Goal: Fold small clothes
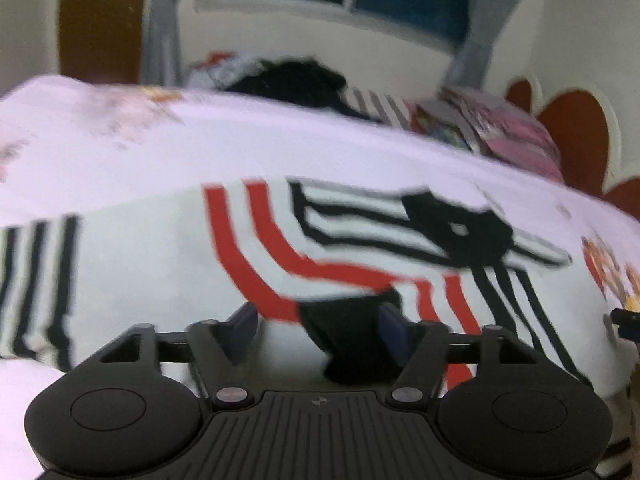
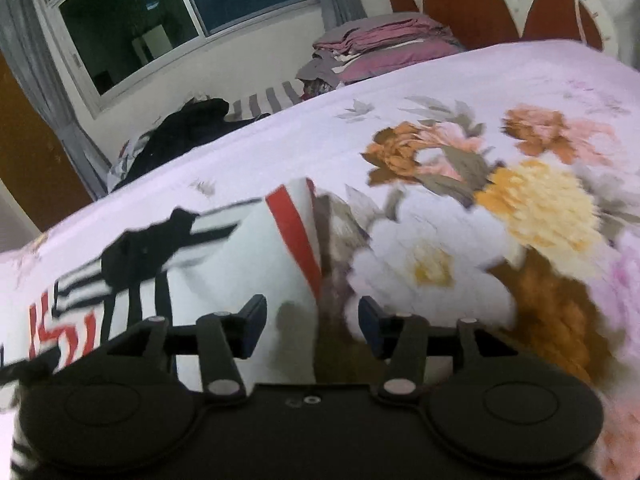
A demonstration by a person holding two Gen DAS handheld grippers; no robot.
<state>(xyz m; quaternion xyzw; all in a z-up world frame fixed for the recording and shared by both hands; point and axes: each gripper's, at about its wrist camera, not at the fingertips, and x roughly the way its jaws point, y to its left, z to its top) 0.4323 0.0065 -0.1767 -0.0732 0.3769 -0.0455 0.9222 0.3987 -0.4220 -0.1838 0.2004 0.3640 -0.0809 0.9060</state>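
The bed [image 2: 280, 152] w/ its pale floral sheet took up most of both views. The small white garment [image 1: 160, 264], w/ red and black stripes, lay spread flat on the bed. Far side of the bed had a dark clothes heap [image 2: 188, 128], and a stack of folded pink linens [image 2: 380, 44] sat by the headboard. Left gripper [image 1: 318, 326] hung low over the garment's middle, fingers apart. Right gripper [image 2: 312, 326] was at the garment's red-trimmed edge, fingers apart too, nothing clamped.
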